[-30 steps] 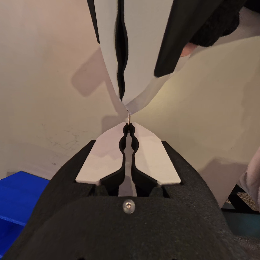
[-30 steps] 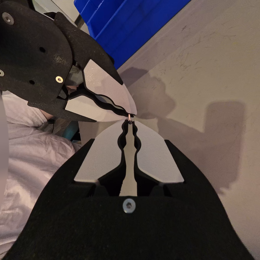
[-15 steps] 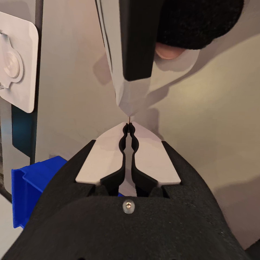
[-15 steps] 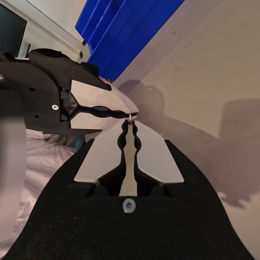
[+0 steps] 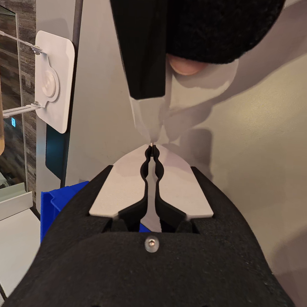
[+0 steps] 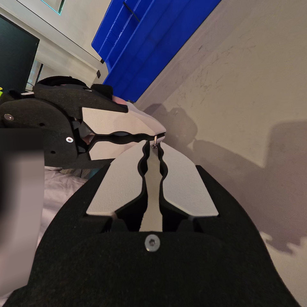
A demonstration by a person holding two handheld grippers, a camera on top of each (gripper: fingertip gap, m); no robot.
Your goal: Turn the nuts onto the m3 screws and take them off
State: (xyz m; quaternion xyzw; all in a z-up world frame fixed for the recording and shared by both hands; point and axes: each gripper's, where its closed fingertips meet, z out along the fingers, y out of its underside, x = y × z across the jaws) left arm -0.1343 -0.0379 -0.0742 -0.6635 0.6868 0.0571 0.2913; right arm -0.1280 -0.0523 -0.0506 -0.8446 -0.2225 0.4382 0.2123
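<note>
My left gripper [image 5: 152, 150] pinches the screw [image 6: 155, 140]. My right gripper [image 6: 153, 146] sits a little apart around the nut [image 6: 155, 146] (tiny!), so I should turn slowly.

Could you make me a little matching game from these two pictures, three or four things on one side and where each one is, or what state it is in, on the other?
Things:
1. screw
2. blue bin
3. left gripper
4. white plate with a round knob

Place or state:
A. stands at the far edge of the pale table
B. pinched at its tip between closed fingers
C. fixed to the panel at the left
D. shut on the screw's end

Pairs: 1-B, 2-A, 3-D, 4-C
</note>
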